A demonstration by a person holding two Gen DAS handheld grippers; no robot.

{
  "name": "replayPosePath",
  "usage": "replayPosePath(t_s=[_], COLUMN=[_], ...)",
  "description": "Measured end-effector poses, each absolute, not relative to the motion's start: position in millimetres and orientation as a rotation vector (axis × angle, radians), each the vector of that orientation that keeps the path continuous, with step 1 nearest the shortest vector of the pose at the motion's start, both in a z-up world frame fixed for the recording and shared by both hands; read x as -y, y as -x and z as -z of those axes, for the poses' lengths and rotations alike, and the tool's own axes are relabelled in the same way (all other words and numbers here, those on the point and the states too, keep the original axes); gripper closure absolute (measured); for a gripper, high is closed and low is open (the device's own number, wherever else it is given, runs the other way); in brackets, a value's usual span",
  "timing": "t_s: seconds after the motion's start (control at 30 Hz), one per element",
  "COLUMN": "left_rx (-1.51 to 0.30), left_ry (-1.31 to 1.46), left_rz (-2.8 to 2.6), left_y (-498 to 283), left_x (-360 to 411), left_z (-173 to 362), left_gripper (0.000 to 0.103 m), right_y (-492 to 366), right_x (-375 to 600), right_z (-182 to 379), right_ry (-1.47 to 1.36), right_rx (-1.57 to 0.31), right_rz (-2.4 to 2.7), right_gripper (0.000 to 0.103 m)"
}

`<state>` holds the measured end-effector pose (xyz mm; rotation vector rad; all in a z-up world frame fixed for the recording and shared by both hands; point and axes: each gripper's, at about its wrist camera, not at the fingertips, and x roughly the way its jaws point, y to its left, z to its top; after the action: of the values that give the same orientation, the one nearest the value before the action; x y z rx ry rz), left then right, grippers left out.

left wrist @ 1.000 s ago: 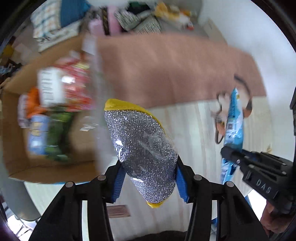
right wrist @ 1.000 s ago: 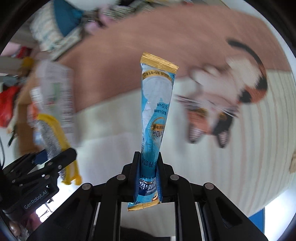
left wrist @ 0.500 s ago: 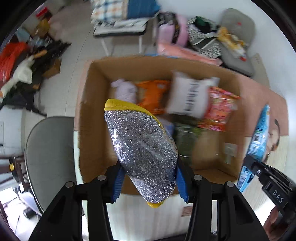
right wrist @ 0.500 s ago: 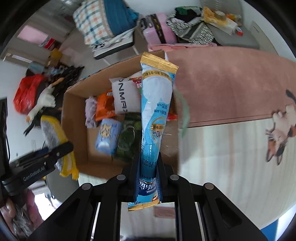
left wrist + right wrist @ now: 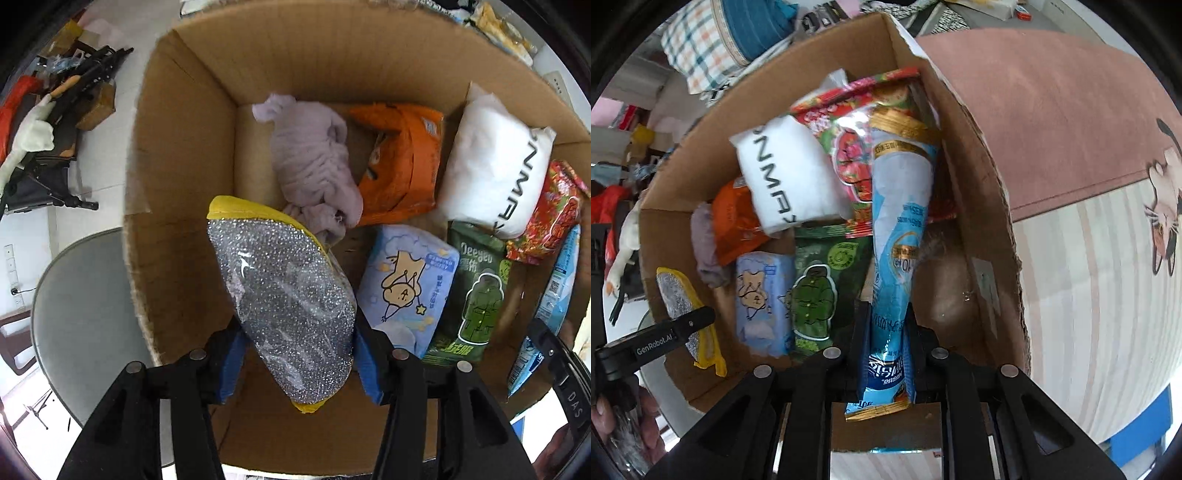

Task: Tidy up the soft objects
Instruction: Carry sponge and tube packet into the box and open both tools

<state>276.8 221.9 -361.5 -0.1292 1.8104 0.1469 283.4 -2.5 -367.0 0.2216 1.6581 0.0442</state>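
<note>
Overhead now, both tools over the open box:
Cardboard box (image 5: 184, 155): below and ahead of both grippers, flaps up, packed along its floor.
White pillow pack (image 5: 495, 166): far right of the left gripper, black lettering on its side, leaning on the red printed snack bag (image 5: 554, 214).
Lilac crumpled cloth (image 5: 314, 162): straight ahead of the left gripper, touching the orange packet (image 5: 402, 166) to its right.
Green pouch (image 5: 472, 291): right of the left gripper, beside the pale blue tissue pack (image 5: 406, 288) (cartoon bear printed on it).
Left gripper (image 5: 297, 354): blue-padded fingers (image 5: 231, 363) clamped on the lower part of the scouring pad.
Silver scouring pad (image 5: 288, 302): yellow-edged, wrapped in clear film, held above the box's near left corner.
Right gripper (image 5: 888, 332): fingers pressed together on the ice-cream wrapper's lower end.
Blue cone ice-cream wrapper (image 5: 897, 206): gold-banded top pointing away, over the box's right side, in front of the red bag.
</note>
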Motion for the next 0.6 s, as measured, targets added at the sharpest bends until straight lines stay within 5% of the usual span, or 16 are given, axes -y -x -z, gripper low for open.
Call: replayPosePath(t_s=[0.07,0.13,0.2,0.37,0.6], left_rx=[-1.821,-1.811,-1.797,-1.744,-1.653], left_ry=[0.150,0.150,0.152,0.157,0.187], left_rz=[-0.136,-0.127,-0.125,-0.118,-0.141], left_y=[-275.6,-274.1,-273.8,-267.4,-249.1], left_x=[-221.2,-219.8,-219.7,-215.5,-206.5], left_z=[364.4,363.4,361.4,339.4,298.4], left_gripper=[0.046,0.043,0.042,0.016,0.003], right_y=[-283.2,-283.0,-282.6,-282.9,-274.8], right_x=[-3.4,-7.6,-8.1,-4.6,-9.3], right_z=[370.7,369.2,364.4,352.0,334.8], right_ry=[-0.190,-0.169,-0.156,-0.164,-0.073], right_rx=[-1.688,-1.693,-1.682,-1.682,-1.650], right_rz=[-0.057,-0.077,-0.082,-0.101,-0.125], right_gripper=[0.076,0.041,0.032,0.032,0.021])
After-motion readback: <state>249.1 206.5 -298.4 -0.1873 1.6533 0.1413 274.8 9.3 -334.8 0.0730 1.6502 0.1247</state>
